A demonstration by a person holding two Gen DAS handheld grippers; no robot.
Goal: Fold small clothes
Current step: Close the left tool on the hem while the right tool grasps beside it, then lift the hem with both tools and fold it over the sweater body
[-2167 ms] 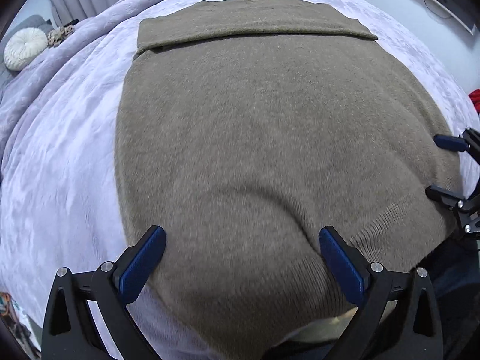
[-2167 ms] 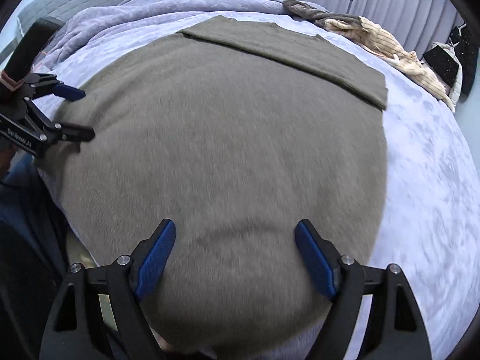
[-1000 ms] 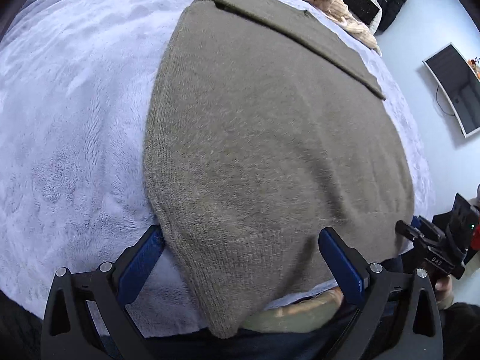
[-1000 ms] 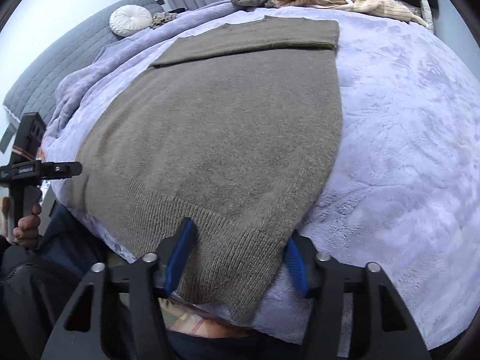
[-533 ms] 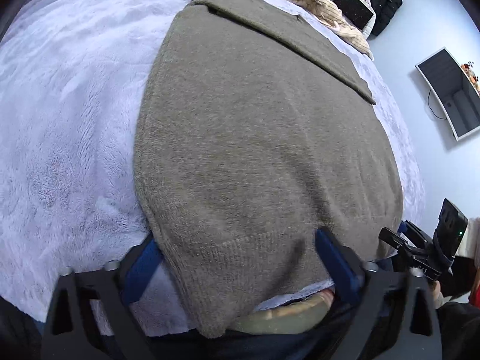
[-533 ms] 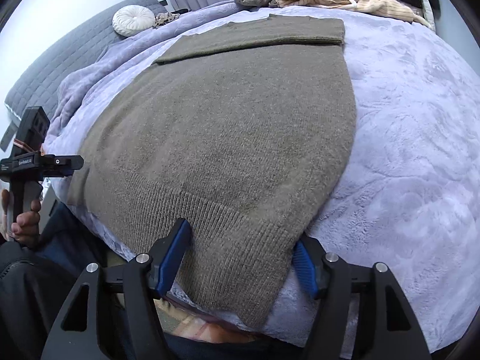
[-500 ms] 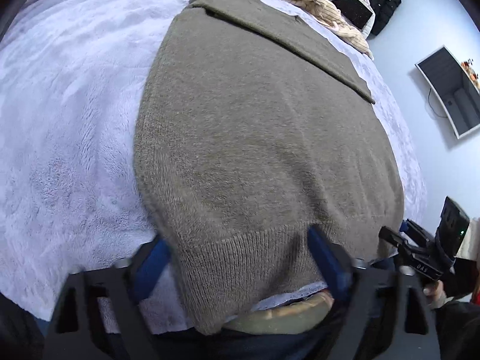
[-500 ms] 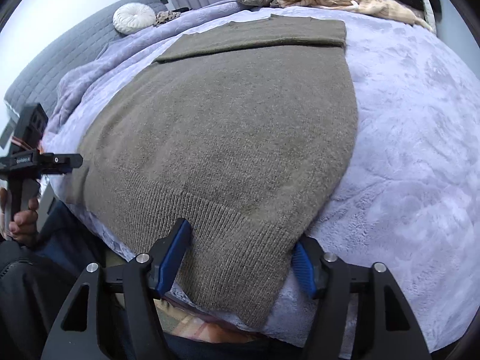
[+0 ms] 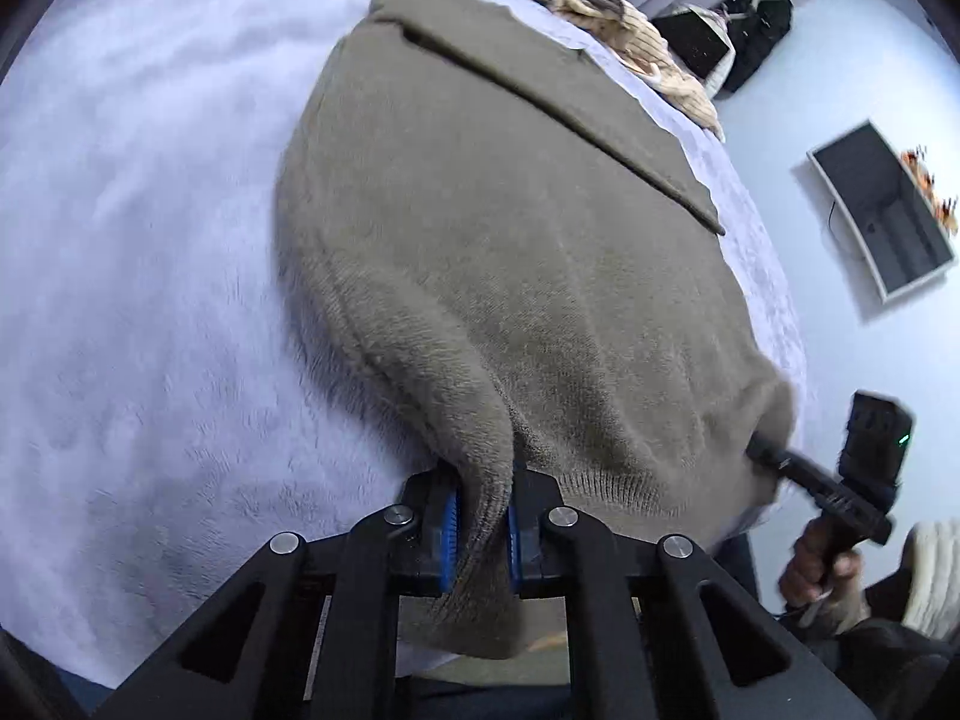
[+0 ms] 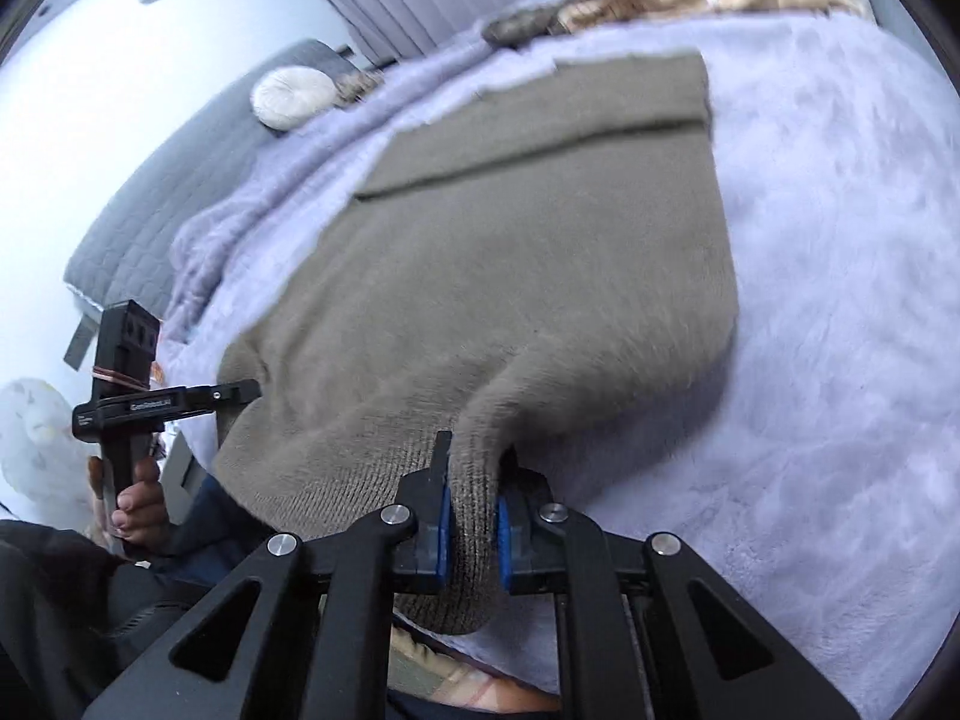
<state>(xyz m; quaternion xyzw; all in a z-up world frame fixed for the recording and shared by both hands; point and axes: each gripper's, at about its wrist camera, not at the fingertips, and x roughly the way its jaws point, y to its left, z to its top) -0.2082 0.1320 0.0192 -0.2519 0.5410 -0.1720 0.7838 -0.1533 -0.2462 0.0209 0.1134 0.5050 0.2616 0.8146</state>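
pinching the ribbed hem corners of the olive sweater [image 9: 510,276] on the bed [image 9: 132,276], my left claw [image 9: 483,525] and right claw [image 10: 471,525] each clamped on knit, i judge uneven lifting could drag the folded sleeves askew.

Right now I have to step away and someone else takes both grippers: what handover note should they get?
Left gripper: shut on the sweater at its near left hem corner.
Right gripper: shut on the near right hem corner.
The sweater lies flat on the lavender blanket, hem toward you, far end already folded over in a band.
Done: that fold, both corners gripped.
Left: probably carry the hem up toward the folded end, then release.
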